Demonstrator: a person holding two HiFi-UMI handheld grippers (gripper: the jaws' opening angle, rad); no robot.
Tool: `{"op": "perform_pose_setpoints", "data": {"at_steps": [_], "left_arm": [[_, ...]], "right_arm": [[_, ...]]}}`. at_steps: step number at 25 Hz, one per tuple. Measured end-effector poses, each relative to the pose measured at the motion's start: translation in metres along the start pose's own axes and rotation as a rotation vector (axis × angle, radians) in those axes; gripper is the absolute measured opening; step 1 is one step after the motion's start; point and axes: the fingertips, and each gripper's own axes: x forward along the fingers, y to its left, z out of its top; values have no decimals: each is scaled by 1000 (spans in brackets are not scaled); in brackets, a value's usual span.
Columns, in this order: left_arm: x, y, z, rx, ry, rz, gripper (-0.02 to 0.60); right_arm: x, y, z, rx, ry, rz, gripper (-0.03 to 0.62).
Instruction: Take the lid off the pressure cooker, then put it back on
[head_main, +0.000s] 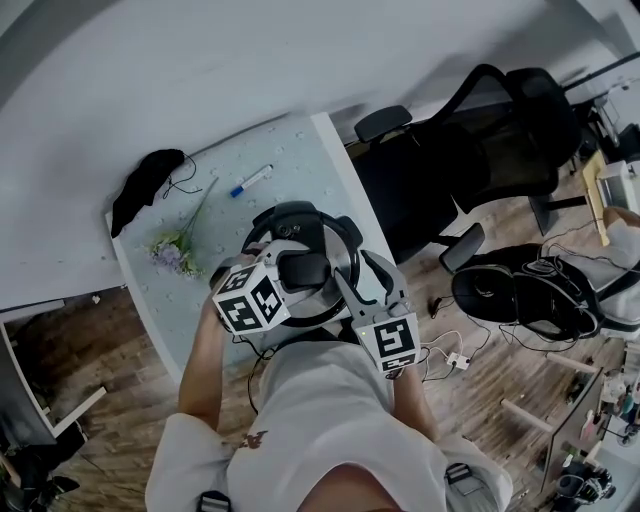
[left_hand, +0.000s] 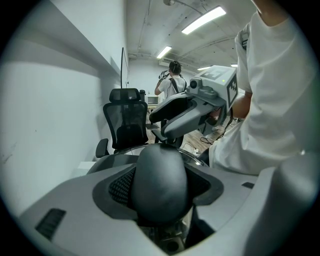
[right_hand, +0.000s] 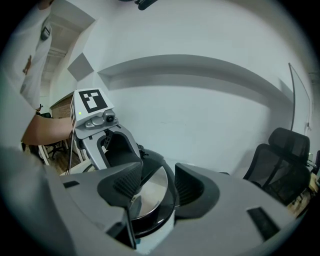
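Observation:
The pressure cooker's steel lid (head_main: 338, 262) sits on the pot on the pale table (head_main: 300, 150), right below me. My left gripper (head_main: 296, 276) comes in from the left and is shut on the lid's black handle (head_main: 303, 268); in the left gripper view that rounded handle (left_hand: 160, 182) fills the space between the jaws. My right gripper (head_main: 350, 286) reaches in from the right. Its fingers stand apart, with the lid's rim (right_hand: 152, 192) lying between them in the right gripper view. The pot's body is mostly hidden.
On the table beyond the cooker lie a blue-capped marker (head_main: 250, 181), a black cloth (head_main: 145, 185) and a small bunch of flowers (head_main: 172, 250). A black office chair (head_main: 470, 150) stands to the right of the table. A wall runs behind it.

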Motion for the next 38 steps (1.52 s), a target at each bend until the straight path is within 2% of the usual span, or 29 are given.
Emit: {"op": "perform_pose_setpoints", "data": {"at_steps": [13,21,29,38], "left_arm": [[-14,-6,12,3,-18,28,273],[-33,-10,20,-16,-52,73,273],[-60,-6,8,-102,-78,190,275],[-93,-9,-21,-230,-78,342,274]], "right_arm": [[-19,-10,11,-7,-40,-56,212],[-24,1,22,-22,-64,-43,212],[-16,31,36,-72,-78,27,212],[-2,68,48,-121,-100,158,212]]}}
